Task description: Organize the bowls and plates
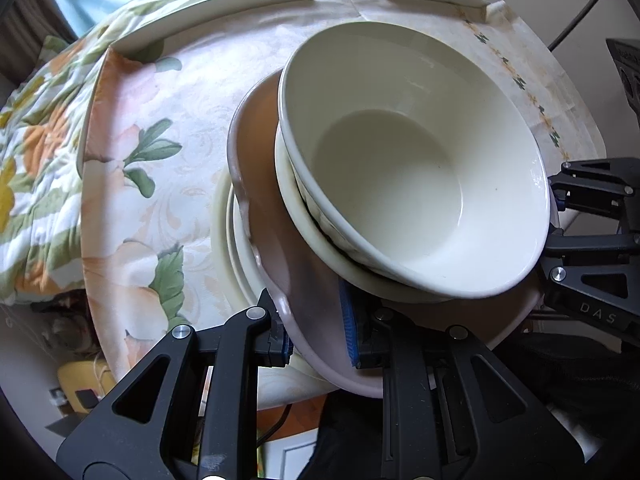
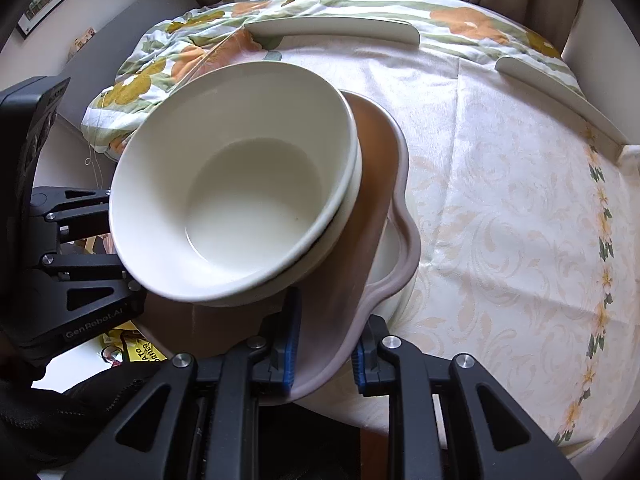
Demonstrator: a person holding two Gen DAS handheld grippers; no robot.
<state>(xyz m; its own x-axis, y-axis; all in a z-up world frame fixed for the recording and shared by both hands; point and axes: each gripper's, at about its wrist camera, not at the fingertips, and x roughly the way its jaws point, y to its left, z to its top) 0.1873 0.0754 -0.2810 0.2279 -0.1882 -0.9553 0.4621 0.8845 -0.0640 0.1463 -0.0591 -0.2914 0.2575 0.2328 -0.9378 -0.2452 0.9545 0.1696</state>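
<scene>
Covering the whole round table (image 2: 500,184), a pale floral tablecloth (image 1: 152,168), with a flowered quilt (image 2: 168,52) bunched past the far edge and cream curved rim pieces (image 2: 332,26) lying near that edge

Held tilted above the cloth, a mauve scalloped plate (image 1: 260,168), gripped on opposite edges by both tools

Under its low side, touching the cloth, a stack of cream plates (image 1: 236,240), only partly visible

Stacked on the mauve plate, two cream bowls: a large upper bowl (image 2: 224,184) nested in a lower bowl (image 1: 288,216), both leaning with the plate, empty and glossy inside

Clamped narrow on the near rim of the mauve plate, left gripper (image 1: 316,332), one blue pad (image 1: 347,320) on the upper face, the other finger under the rim

Clamped narrow on the opposite rim, right gripper (image 2: 326,344), blue pads (image 2: 290,344) either side of the scalloped edge

Seen from each camera, the other tool's black frame just beside the bowls
</scene>
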